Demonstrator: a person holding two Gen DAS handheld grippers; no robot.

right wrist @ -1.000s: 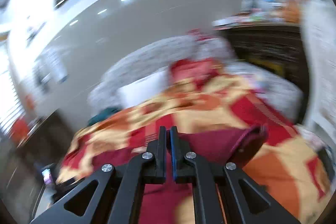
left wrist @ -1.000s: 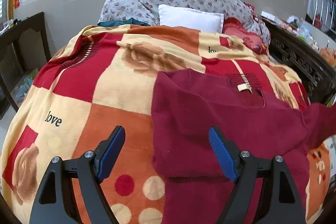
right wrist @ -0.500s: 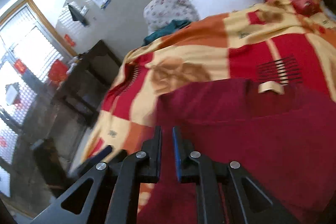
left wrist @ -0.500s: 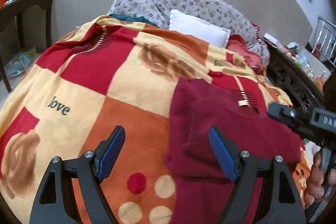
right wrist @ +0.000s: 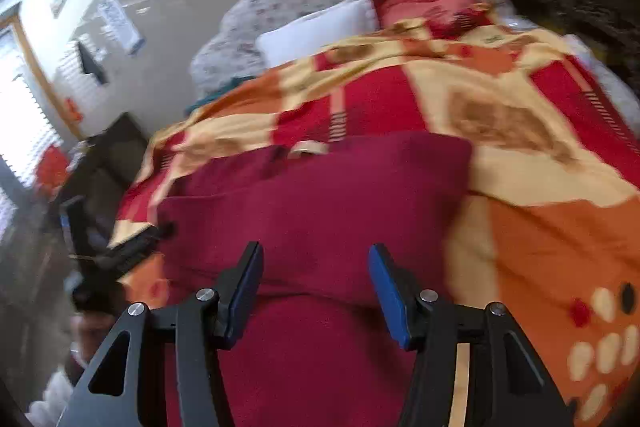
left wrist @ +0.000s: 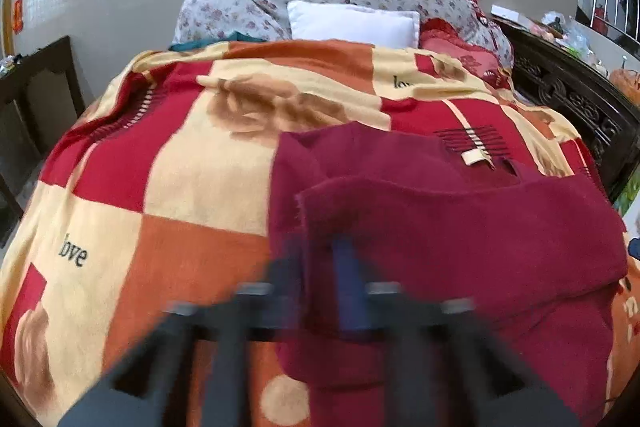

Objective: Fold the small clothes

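A: Low in the left view, the blurred left gripper [left wrist: 318, 283] seems pinched on the dark red knit garment [left wrist: 460, 227], mid-frame on the red-and-orange plaid blanket [left wrist: 200, 167].
B: A thin bite; the edge could slip mid-fold.
A: A second ago it was wide. The right gripper [right wrist: 316, 291], then closed, now gapes, empty.

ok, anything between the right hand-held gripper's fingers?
Only the maroon garment; the right hand-held gripper is open above a folded layer of it, gripping nothing. Seen in the right wrist view.
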